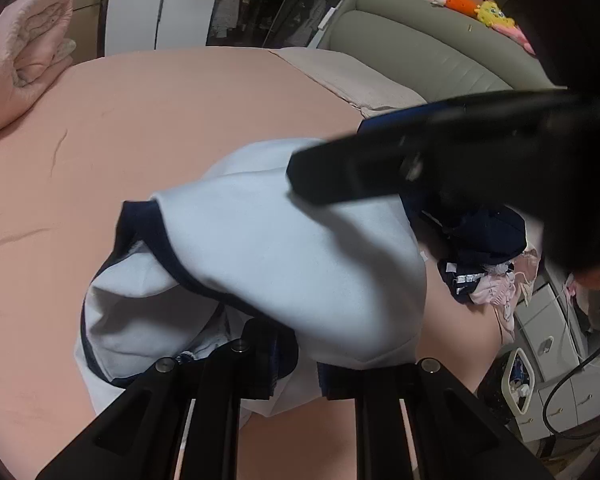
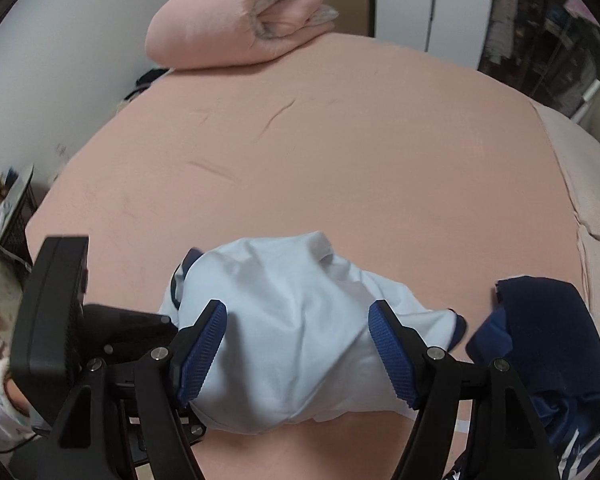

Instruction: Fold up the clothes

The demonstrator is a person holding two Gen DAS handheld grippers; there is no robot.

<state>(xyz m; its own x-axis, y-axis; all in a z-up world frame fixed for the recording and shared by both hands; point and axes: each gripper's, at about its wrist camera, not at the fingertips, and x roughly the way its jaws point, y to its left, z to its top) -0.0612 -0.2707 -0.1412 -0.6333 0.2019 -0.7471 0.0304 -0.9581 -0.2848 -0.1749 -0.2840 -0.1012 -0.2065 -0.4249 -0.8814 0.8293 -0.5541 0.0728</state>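
A light blue shirt with navy trim (image 1: 260, 248) lies bunched on the pink bed sheet (image 1: 160, 120). My left gripper (image 1: 296, 364) is low over its near edge; cloth covers the fingertips, so I cannot tell how the jaws stand. My right gripper reaches in from the right in the left wrist view, with its fingers (image 1: 340, 176) over the shirt. In the right wrist view my right gripper (image 2: 298, 340) is open, its blue pads (image 2: 204, 344) on either side of the shirt (image 2: 300, 320).
A rolled pink quilt (image 2: 240, 12) lies at the bed's far side. A pile of navy and pink clothes (image 1: 484, 264) sits to the right of the shirt; it also shows in the right wrist view (image 2: 540, 340). A grey headboard (image 1: 420, 44) and white drawers (image 1: 560, 340) border the bed.
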